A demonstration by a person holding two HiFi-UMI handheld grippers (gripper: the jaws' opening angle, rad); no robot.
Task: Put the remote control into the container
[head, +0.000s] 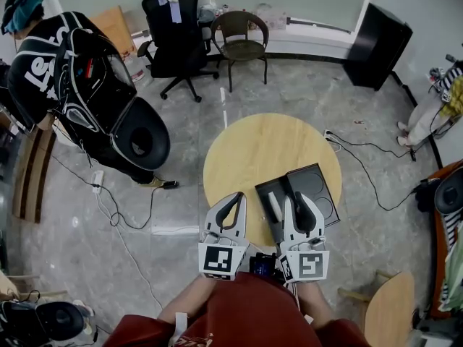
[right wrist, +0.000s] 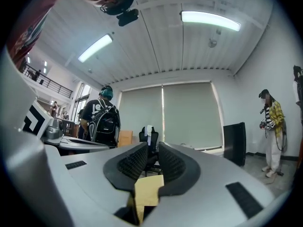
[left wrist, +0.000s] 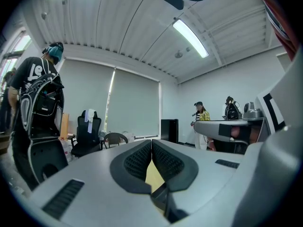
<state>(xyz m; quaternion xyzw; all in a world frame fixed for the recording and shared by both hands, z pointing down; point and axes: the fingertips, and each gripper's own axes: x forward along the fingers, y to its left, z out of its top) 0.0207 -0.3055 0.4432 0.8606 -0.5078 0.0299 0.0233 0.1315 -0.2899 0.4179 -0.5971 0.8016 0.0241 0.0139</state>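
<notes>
The right tongs stand with a narrow gap between the pads and nothing in it; a distant black office chair shows through the gap. The left tongs are closed, tip against tip, and empty.

Both pairs point level, away from the person's body and side by side. The right tongs hang over the near part of the dark container. The left tongs are off the container's left edge, above the bare wood of the round counter. The marker cube on each pair sits at its near end, close to the person's red top, and covers the hand behind it.

The remote control, a pale bar, lies inside the container's left compartment, just left of the right tongs and lengthwise along them. Whether the tongs touch it cannot be told.

Well beyond the container, across the floor, a brown armchair stands.
</notes>
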